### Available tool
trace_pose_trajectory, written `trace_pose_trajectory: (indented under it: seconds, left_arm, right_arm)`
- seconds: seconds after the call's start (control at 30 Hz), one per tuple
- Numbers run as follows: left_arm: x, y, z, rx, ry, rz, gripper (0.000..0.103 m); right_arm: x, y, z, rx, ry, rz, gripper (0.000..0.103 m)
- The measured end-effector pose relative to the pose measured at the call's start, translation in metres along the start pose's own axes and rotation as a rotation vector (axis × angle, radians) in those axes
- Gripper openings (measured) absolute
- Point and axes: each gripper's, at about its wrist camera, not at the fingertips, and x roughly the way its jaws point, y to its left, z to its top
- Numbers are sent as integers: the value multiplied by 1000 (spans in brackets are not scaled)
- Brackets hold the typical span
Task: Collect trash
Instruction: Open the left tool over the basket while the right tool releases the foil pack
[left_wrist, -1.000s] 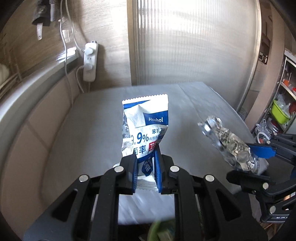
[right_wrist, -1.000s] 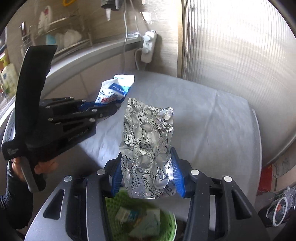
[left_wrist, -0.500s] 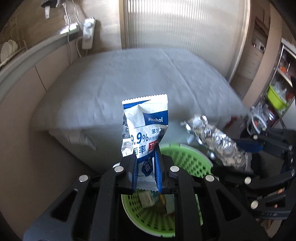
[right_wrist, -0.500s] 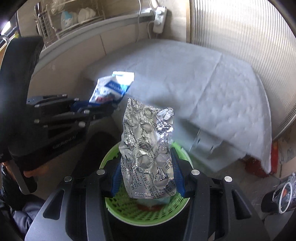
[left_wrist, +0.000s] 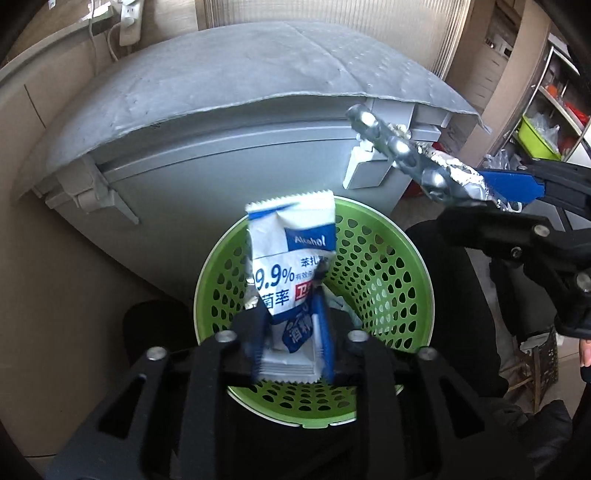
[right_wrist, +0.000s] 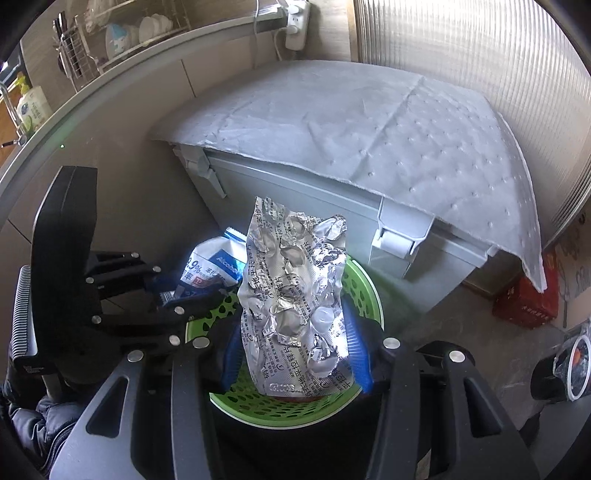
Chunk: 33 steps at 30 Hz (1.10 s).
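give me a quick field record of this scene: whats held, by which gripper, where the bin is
left gripper: jaws just opening, white and blue alcohol wipe packet between them, pads apparently off it
right gripper: shut on crumpled silver foil blister pack
bin: green perforated plastic basket, directly below both items
bin contents: some trash, unclear
behind the bin: grey cabinet covered by grey quilted mat

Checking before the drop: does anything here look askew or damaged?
The grey mat overhangs the grey cabinet's front edge unevenly. The foil blister pack in the right gripper is crumpled, as trash would be.
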Motion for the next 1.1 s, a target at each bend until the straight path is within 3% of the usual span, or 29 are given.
trace_pose_trajectory:
  seconds: [0.07, 0.4, 0.57, 0.73, 0.8, 0.87, 1.1]
  left_arm:
    - [1, -2, 5, 13, -9, 14, 40]
    - [-3, -3, 8, 18, -21, 30, 62]
    - [-15, 14, 12, -38, -59, 24, 79]
    - [-23, 37, 12, -109, -82, 60, 85]
    - [-19, 46, 11, -133, -72, 80, 86]
    - [-14, 52, 10, -153, -52, 96, 86]
    - [-9, 69, 13, -201, -34, 123, 86]
  right_arm:
    - [2, 0, -2, 3, 4, 3, 49]
    - [9, -4, -4, 9, 23, 13, 49]
    - [12, -2, -9, 11, 41, 56, 49]
    - [37, 10, -22, -30, 125, 91, 50]
    - [52, 15, -28, -45, 170, 97, 59]
    - [63, 18, -32, -50, 193, 86, 89]
    - [59, 15, -18, -28, 163, 71, 98]
